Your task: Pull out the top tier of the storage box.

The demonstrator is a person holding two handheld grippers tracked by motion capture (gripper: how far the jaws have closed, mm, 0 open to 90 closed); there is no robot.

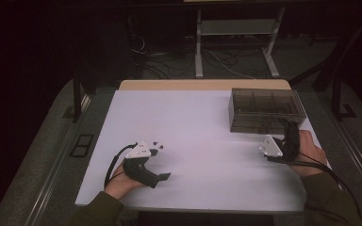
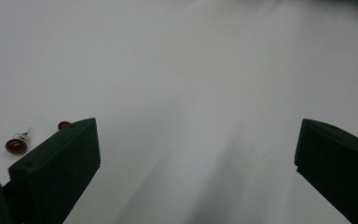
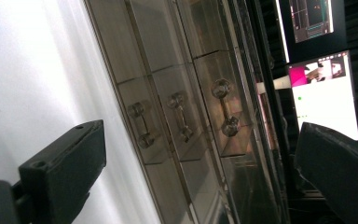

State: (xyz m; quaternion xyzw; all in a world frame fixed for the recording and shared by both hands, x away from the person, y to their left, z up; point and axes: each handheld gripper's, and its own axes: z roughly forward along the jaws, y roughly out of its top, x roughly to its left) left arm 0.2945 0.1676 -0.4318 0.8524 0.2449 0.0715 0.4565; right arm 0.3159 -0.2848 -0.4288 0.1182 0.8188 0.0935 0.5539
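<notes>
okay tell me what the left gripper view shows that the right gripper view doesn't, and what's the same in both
The left gripper view has two small red earrings lying on the white table, just beside the left gripper. The right gripper view has the clear drawer box with three handles on its drawer fronts, and lit screens beyond it. Both views share the white table surface and a pair of black jaws standing wide apart with nothing between them, as on the right gripper.

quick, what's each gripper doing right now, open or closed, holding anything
Left gripper: open, holding nothing, over the white table near red earrings.
Right gripper: open, holding nothing, facing the clear drawer box.
</notes>
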